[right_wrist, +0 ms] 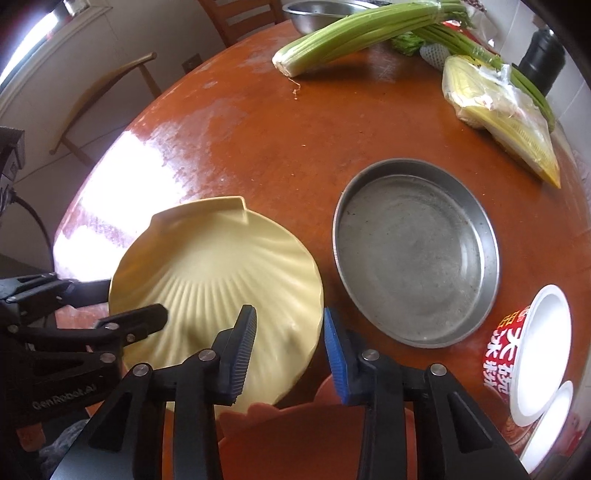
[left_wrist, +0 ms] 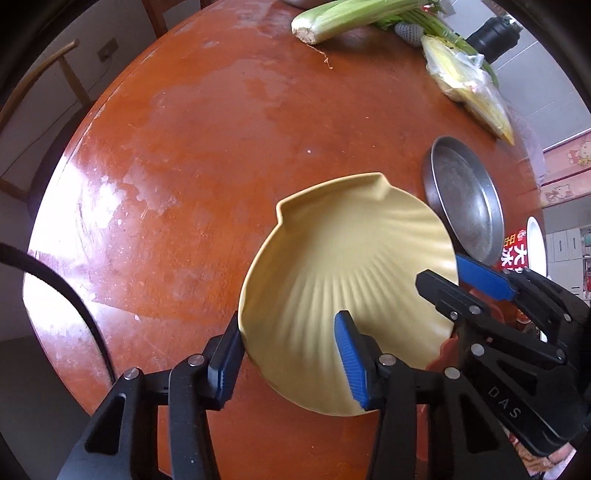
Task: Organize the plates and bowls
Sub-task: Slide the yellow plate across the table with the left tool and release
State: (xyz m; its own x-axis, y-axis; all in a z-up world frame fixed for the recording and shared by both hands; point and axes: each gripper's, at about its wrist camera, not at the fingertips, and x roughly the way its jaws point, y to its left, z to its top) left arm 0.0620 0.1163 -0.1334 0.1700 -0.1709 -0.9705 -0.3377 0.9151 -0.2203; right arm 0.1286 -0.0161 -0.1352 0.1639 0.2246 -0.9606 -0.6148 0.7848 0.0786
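A round, reddish-brown wooden table (right_wrist: pixel 277 155) with a worn, pale-patched finish fills both views, bright glare lying on its left side. Beyond it stand a curved-back wooden chair (right_wrist: pixel 110 85) and a pale wall; a slatted chair back (right_wrist: pixel 240 16) rises at the far edge. At the far side of the table lie a bunch of green celery (right_wrist: pixel 354 35), a yellow-green vegetable in clear plastic wrap (right_wrist: pixel 502 122), a steel bowl (right_wrist: pixel 325 13) and a dark cylindrical flask (right_wrist: pixel 543 59). A shallow round grey metal pan (right_wrist: pixel 417 254) sits right of centre, and a red-printed white paper bowl (right_wrist: pixel 532 354) lies tipped on its side near the right edge. The pale yellow shell-shaped ribbed plate (left_wrist: pixel 347 273) is at the near left of the table, tilted, its near-right part overlapping the scalloped rim of an orange-red dish (right_wrist: pixel 314 432) at the table's near edge. The left gripper (left_wrist: pixel 284 358) straddles the plate's left rim, one blue-padded finger outside the edge and one over the ribbed inside; whether the pads press the rim I cannot tell. The right gripper (right_wrist: pixel 288 354) brackets the plate's right rim the same way, one finger over the plate and one outside; here too actual contact is unclear
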